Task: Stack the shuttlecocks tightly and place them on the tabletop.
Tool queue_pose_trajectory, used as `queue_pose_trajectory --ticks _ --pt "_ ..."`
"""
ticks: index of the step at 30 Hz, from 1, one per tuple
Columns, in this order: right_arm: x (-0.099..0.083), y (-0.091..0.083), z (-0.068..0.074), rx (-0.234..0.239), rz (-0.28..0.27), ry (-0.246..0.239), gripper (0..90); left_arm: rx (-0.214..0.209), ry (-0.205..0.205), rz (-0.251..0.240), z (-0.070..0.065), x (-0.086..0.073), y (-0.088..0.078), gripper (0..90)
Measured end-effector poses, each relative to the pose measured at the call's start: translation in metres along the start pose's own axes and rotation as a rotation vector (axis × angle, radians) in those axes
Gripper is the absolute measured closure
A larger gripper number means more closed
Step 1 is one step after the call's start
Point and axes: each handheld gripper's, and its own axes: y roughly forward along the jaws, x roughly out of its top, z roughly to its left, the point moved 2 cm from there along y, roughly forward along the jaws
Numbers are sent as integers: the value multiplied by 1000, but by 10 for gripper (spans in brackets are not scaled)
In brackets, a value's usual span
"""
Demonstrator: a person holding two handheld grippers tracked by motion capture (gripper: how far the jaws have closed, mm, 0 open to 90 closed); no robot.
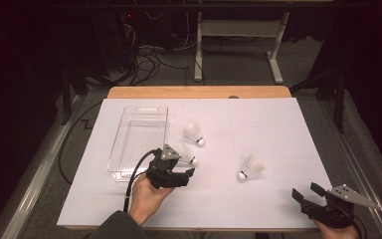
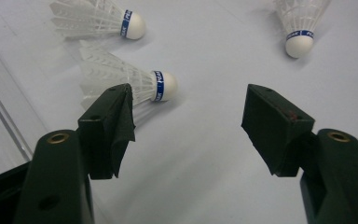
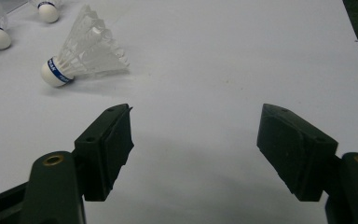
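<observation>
Left hand-held gripper (image 1: 186, 175): gripped from below by the left hand (image 1: 148, 195), forearm entering from the bottom edge, jaws pointing right across the counter (image 1: 258, 124), standing wide apart with nothing between them. Right hand-held gripper (image 1: 306, 193): low at the near right corner (hand barely in frame), jaws wide, empty, aimed left.

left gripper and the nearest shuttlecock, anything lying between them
Nothing: in the left gripper view only bare white table separates the open left gripper from the nearest shuttlecock, which lies just past the left jaw, untouched.
</observation>
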Motion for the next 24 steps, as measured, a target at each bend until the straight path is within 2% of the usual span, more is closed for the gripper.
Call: queue_pose_trajectory --ticks 8,16,24 --pt "0 0 0 3 -3 0 268 46 5 54 6 14 3 345" --pt "0 0 0 6 -4 3 268 36 -10 95 11 28 8 341" --pt "0 0 0 8 -7 3 267 41 -50 116 19 38 12 341"
